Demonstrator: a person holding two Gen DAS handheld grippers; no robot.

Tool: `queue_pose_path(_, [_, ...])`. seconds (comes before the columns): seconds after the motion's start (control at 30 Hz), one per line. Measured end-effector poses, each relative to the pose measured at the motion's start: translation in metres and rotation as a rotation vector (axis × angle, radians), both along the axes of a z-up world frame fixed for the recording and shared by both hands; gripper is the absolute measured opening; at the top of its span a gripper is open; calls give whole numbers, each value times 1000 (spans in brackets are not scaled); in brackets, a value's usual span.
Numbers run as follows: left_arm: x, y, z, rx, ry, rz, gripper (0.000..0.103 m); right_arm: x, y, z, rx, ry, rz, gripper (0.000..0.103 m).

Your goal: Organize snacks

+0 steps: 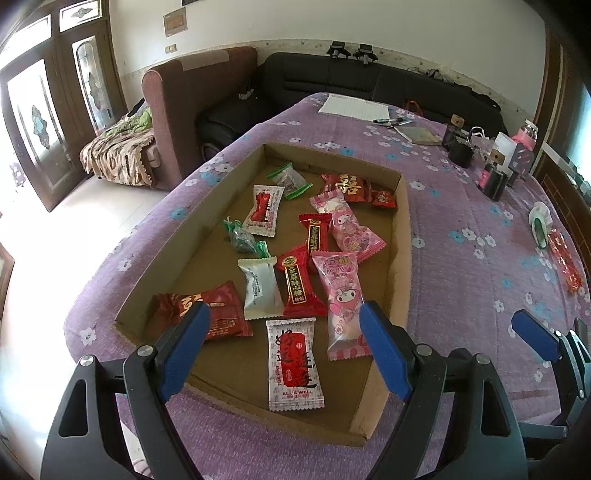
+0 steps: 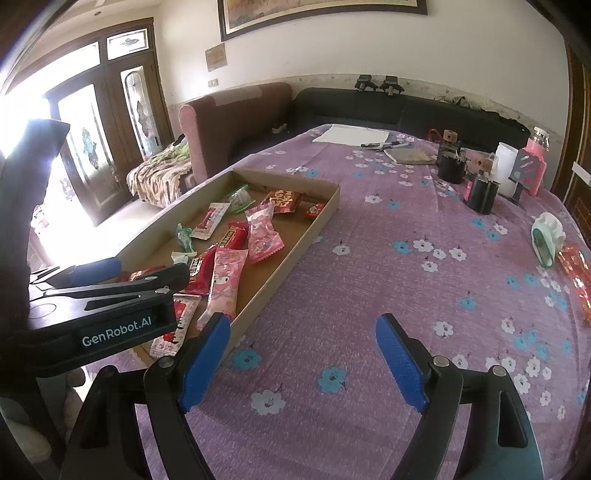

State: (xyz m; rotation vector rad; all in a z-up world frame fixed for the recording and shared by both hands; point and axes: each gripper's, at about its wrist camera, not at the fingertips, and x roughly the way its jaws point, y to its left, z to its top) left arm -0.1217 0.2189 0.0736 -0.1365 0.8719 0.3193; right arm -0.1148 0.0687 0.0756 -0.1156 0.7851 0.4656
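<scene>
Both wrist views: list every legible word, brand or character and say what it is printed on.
"ALL'S WELL": white-and-red packet nearest the left gripper, and its twin further back in the cardboard tray.
"GenRobot.AI": side of the left gripper's body.
"囍", gold: red packet.
Other packet print and the wall plaque: too small or blurred.

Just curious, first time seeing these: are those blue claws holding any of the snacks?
No. The left gripper and right gripper both have open jaws with nothing between them.
</scene>
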Motion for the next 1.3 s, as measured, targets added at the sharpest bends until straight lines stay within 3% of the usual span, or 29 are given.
queue_pose_path(1.3, [-11, 7, 1, -21, -25, 19, 84, -4, -1, -2, -28, -21, -15, 84])
